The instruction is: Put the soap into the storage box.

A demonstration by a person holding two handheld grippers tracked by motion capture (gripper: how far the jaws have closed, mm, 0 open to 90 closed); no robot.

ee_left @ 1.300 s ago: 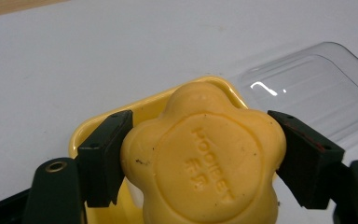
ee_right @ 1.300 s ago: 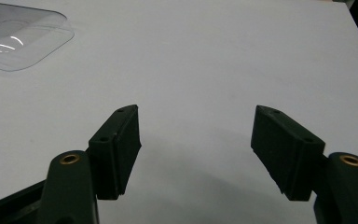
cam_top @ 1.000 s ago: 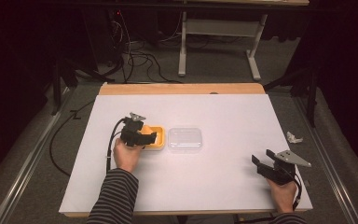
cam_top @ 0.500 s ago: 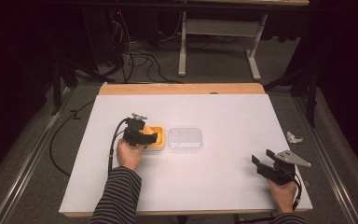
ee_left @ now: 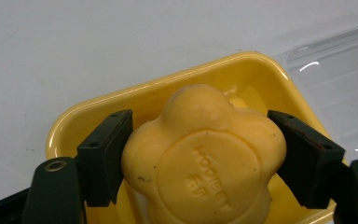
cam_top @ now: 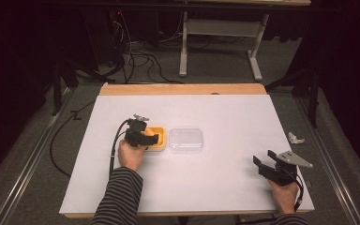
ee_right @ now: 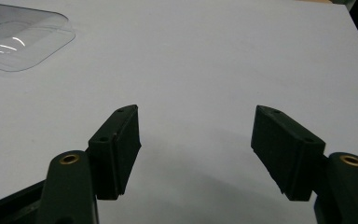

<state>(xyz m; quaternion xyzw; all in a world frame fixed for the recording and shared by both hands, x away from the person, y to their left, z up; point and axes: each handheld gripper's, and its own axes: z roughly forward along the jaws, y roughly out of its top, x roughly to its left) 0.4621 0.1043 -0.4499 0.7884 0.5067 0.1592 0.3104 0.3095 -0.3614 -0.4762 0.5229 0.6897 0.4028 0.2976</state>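
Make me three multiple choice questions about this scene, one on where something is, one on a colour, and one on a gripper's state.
1. Where is the clear lid?
A. right of the yellow dish
B. on the floor
C. in the right gripper

2. What colour is the soap?
A. blue
B. yellow
C. white

3. How does the left gripper stand?
A. open over bare table
B. lying loose on the table
C. shut on the soap

Answers: 1 A, the high view shows it beside the dish; 2 B, the left gripper view shows a yellow, flower-shaped bar; 3 C, both jaws press its sides over the dish.
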